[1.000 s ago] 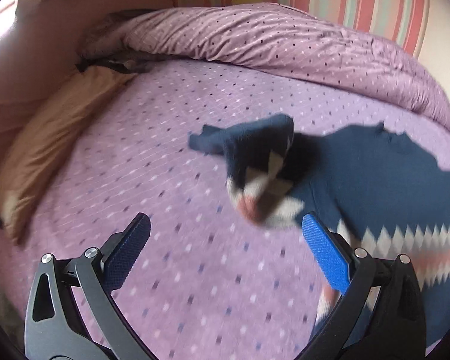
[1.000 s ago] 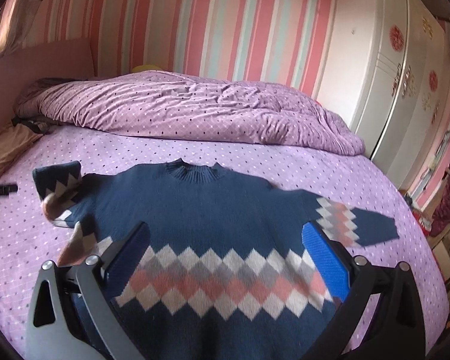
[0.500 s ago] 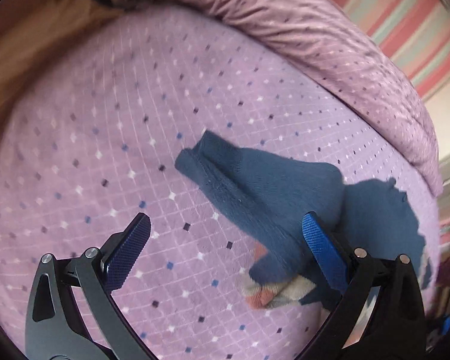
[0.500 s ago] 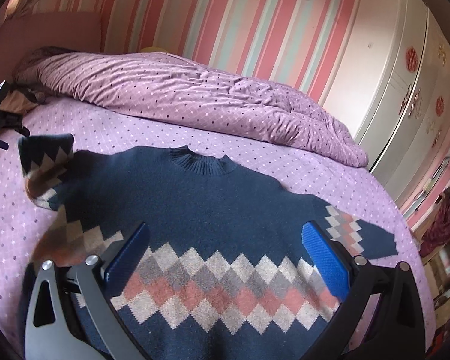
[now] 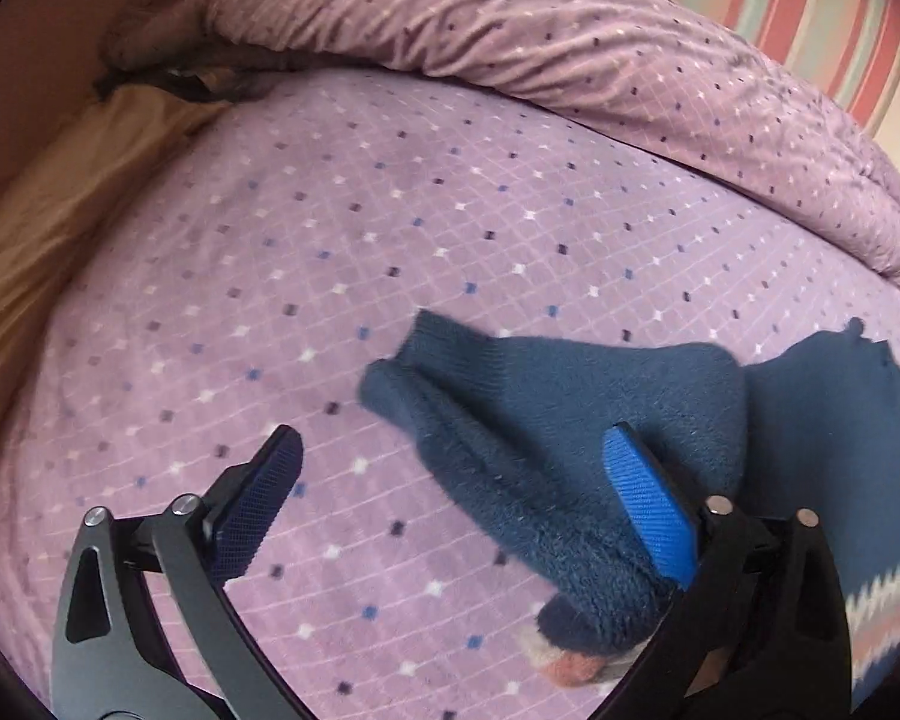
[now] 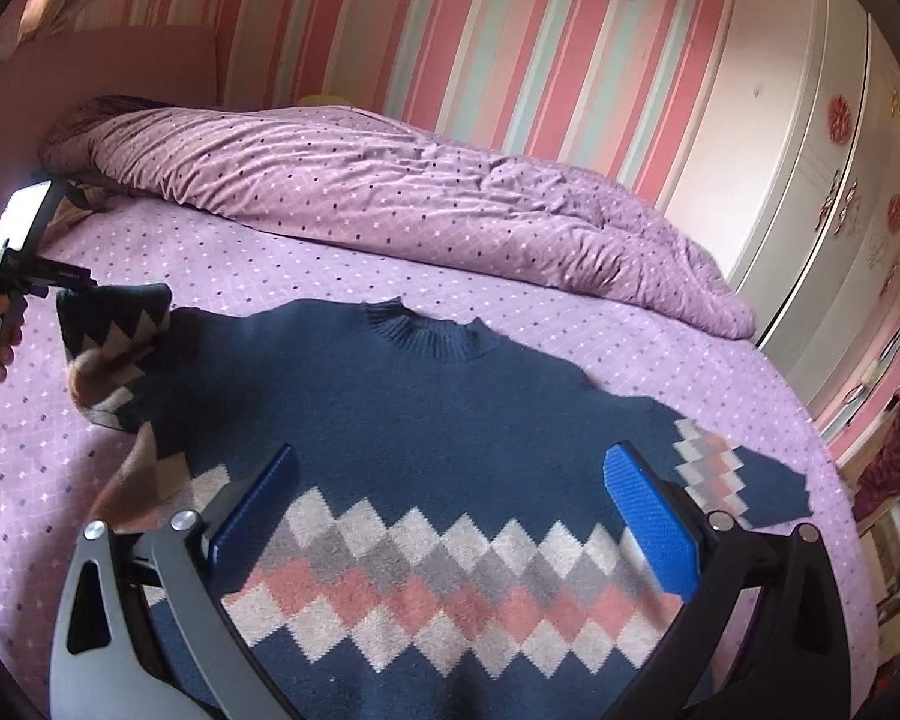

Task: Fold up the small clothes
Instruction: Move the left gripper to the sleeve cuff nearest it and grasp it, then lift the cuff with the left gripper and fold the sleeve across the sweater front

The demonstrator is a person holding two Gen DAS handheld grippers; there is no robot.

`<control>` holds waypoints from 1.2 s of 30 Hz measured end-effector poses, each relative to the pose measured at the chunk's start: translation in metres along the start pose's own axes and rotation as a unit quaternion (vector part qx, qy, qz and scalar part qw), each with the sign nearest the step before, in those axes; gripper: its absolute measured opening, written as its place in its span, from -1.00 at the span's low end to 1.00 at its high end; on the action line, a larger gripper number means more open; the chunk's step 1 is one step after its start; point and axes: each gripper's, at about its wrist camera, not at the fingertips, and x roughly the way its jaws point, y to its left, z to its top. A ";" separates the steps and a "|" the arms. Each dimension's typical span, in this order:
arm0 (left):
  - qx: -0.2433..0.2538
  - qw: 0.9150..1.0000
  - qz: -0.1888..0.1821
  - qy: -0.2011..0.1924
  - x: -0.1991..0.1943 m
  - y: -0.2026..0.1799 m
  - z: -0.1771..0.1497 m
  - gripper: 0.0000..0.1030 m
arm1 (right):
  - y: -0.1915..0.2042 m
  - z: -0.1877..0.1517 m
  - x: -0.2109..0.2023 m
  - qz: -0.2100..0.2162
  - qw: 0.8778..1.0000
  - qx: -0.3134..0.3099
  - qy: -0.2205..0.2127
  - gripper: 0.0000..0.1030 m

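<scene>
Fingers (image 5: 273,498) of both my grippers spread wide and empty over the navy sweater (image 6: 402,420) lying on the bed (image 5: 390,228); its rumpled left sleeve (image 5: 546,444) could bunch if pinched carelessly.

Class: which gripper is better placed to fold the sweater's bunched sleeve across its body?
Left. The left gripper is open right at the bunched sleeve; the right gripper hovers over the sweater chest.
</scene>
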 end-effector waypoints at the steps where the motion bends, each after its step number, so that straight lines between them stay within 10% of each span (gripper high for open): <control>1: -0.005 1.000 -0.019 0.009 0.004 0.001 0.002 0.56 | 0.001 0.000 0.000 -0.004 1.000 -0.004 -0.001 0.97; 4: -0.034 0.997 -0.063 0.043 0.023 0.006 0.004 0.08 | 0.004 -0.003 0.002 -0.012 1.000 -0.018 0.001 0.97; 14: -0.155 0.972 -0.162 0.072 0.056 0.033 -0.002 -0.01 | 0.003 -0.008 0.003 -0.028 0.999 -0.035 -0.002 0.97; 18: -0.228 0.946 -0.219 0.073 0.064 0.057 -0.012 0.01 | 0.001 -0.009 0.003 -0.034 0.999 -0.038 -0.002 0.97; 23: -0.308 0.907 -0.280 0.064 0.066 0.081 -0.024 0.59 | 0.004 -0.010 0.003 -0.042 0.998 -0.047 -0.005 0.97; 27: -0.339 0.902 -0.260 0.057 0.066 0.088 -0.031 0.66 | 0.010 -0.009 0.000 -0.045 0.997 -0.055 -0.012 0.97; 31: -0.327 0.911 -0.245 0.056 0.067 0.086 -0.032 0.26 | 0.014 -0.009 -0.002 -0.044 0.997 -0.060 -0.015 0.97; 33: -0.346 0.899 -0.263 0.061 0.074 0.091 -0.035 -0.43 | 0.015 -0.009 -0.003 -0.044 0.997 -0.062 -0.013 0.97; 36: -0.366 0.885 -0.280 0.070 0.088 0.100 -0.043 -0.51 | 0.014 -0.009 -0.004 -0.049 0.997 -0.065 -0.011 0.97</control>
